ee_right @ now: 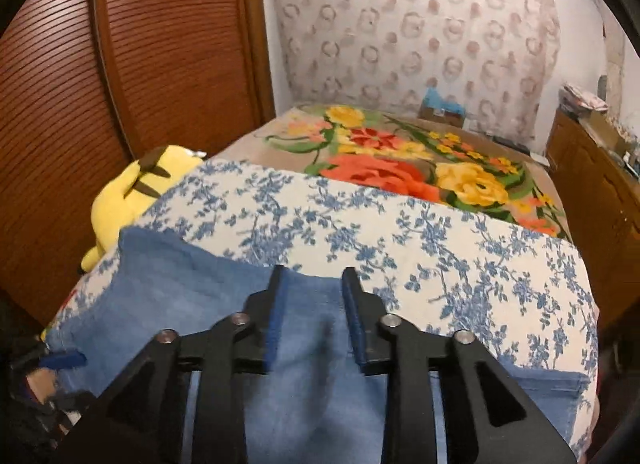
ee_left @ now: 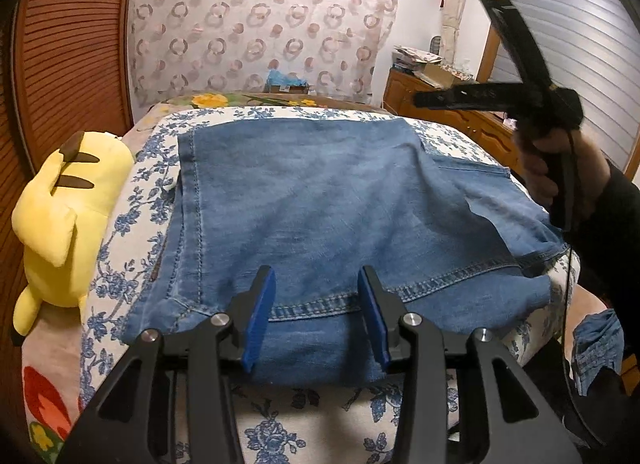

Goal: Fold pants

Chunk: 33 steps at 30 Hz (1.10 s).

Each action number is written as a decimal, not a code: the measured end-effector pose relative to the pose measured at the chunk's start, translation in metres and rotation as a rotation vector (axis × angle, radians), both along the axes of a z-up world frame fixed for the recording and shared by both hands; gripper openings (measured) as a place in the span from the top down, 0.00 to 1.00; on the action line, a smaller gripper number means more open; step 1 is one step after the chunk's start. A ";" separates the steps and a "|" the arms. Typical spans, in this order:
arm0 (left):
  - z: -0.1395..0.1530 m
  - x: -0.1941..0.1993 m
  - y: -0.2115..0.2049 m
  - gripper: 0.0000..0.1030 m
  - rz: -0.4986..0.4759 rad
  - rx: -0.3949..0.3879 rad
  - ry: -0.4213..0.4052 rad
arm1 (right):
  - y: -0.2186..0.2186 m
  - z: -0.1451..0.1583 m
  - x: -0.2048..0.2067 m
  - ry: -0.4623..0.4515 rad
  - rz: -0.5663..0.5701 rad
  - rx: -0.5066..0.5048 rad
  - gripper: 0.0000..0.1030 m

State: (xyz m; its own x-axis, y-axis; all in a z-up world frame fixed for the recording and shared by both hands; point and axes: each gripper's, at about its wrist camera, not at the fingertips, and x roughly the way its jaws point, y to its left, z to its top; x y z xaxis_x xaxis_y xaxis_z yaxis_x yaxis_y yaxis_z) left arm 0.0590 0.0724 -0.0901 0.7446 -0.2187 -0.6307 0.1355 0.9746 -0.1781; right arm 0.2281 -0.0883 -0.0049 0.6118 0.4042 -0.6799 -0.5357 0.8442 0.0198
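Two tools are working over a pair of jeans that's lying folded into a squarish pad on the blue-flowered cloth on the bed, with a yellow plush toy sitting just off to the side. Looks like one fold is done and the hands are hovering between grabs.

Left tool is hanging over the near hem with its blue pads partly apart, nothing pinched between them. Right tool is gaping a bit too, sitting above the denim and not gripping any of it; from the left camera it's clearly up in the air at the right edge of the jeans.

Seems to me the next move is smoothing that loose flap on the right side, or grabbing one edge with both tools and doubling the stack over once more.

Jeans are running longways left to right across the bed, stitched hem facing the person; I can't tell which end is the waistband.
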 end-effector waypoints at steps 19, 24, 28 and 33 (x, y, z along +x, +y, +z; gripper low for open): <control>-0.015 0.017 -0.025 0.45 0.019 0.060 0.011 | -0.080 -0.054 -0.101 0.069 0.019 -0.014 0.56; -0.018 0.016 -0.031 0.45 0.043 0.103 -0.006 | -0.116 -0.060 -0.118 0.054 -0.062 -0.027 0.55; -0.018 0.018 -0.033 0.45 0.059 0.125 -0.003 | -0.144 -0.067 -0.126 0.050 -0.137 -0.051 0.55; -0.013 0.017 -0.039 0.45 0.050 0.133 0.015 | -0.183 -0.075 -0.136 0.060 -0.242 -0.054 0.54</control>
State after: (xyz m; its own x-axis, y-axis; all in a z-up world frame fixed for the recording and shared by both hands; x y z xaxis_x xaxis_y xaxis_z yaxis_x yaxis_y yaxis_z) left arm 0.0764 0.0329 -0.1031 0.7424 -0.0954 -0.6631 0.0842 0.9953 -0.0489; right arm 0.0921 -0.2710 -0.0798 0.6442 0.2129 -0.7346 -0.3168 0.9485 -0.0029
